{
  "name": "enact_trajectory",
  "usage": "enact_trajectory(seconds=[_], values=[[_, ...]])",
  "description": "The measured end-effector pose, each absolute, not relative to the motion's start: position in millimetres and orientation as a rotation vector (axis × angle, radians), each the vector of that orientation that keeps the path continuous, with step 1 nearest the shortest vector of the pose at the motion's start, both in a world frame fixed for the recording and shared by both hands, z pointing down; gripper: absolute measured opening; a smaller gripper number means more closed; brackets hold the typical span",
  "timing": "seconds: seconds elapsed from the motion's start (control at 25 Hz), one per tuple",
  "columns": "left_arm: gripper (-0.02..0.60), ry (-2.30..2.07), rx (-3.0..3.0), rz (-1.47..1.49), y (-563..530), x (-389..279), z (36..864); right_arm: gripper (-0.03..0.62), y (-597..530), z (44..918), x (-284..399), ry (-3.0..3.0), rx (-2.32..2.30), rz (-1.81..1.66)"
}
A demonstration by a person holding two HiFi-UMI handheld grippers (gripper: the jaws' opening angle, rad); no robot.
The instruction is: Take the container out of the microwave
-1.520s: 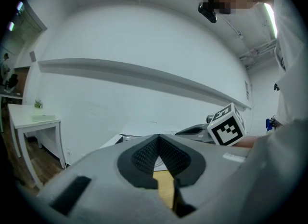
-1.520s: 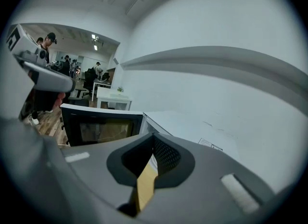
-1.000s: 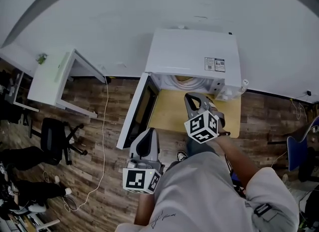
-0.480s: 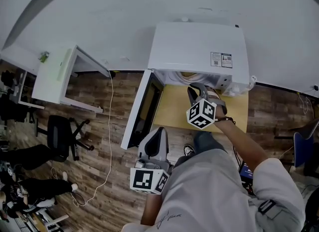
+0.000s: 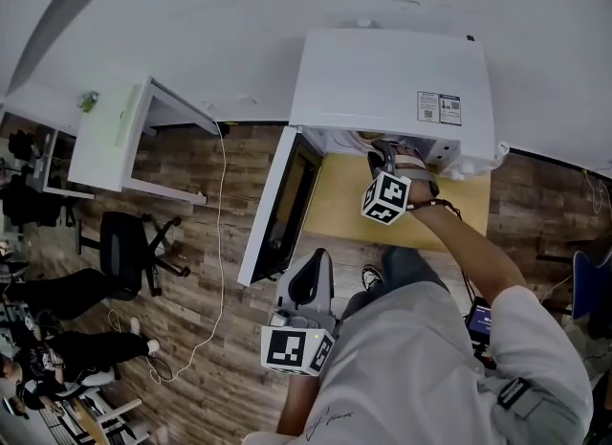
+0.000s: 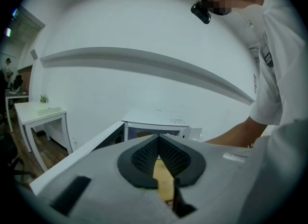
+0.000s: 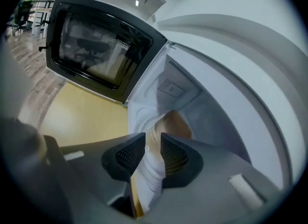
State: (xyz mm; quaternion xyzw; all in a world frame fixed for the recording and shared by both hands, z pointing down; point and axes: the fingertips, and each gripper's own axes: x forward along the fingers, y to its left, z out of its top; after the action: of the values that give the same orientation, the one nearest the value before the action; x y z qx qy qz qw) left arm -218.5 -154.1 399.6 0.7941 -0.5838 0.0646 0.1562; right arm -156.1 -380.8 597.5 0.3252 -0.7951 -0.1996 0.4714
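The white microwave (image 5: 392,79) stands on a yellow table (image 5: 339,209), its door (image 5: 277,209) swung open to the left. In the right gripper view a round container (image 7: 172,123) with tan contents sits inside the cavity. My right gripper (image 7: 153,138) reaches into the mouth of the microwave (image 7: 202,98). Its jaws are opening, with the container's near side just beyond the tips and no pad pressing on it. In the head view the right gripper (image 5: 381,154) is at the opening and the container is hidden. My left gripper (image 5: 312,259) hangs shut and empty in front of the table.
A white desk (image 5: 115,137) and a black office chair (image 5: 129,252) stand to the left on the wooden floor. A white cable (image 5: 222,271) trails along the floor beside the door. The open door (image 7: 103,49) stands to the left of my right gripper.
My right gripper has moved forward from over the table into the microwave's opening. The left gripper has stayed low in front of the table.
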Motion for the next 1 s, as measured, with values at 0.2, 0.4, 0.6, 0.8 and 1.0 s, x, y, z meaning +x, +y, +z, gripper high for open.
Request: enact_trajectory(seconds=[0.2, 0.4, 0.6, 0.8, 1.0], values=[[0.006, -1.693, 2.238, 0.219, -159, -228, 404, 0.121, -395, 613, -162, -1.908, 0.764, -0.519], [0.006, -1.703, 2.213, 0.245, -166, -230, 408, 0.123, -407, 625, -165, -1.879, 0.729, -0.568], [0.006, -1.731, 2.188, 0.282, -171, -235, 411, 0.14, -416, 635, -172, -1.857, 0.701, -0.63], [0.006, -1.748, 2.174, 0.321, -174, -239, 415, 0.115, -420, 634, -176, -1.86, 0.718, -0.659], [0.006, -1.769, 2.18, 0.346, -179, -242, 414, 0.109, -420, 632, -178, -1.862, 0.706, -0.65]])
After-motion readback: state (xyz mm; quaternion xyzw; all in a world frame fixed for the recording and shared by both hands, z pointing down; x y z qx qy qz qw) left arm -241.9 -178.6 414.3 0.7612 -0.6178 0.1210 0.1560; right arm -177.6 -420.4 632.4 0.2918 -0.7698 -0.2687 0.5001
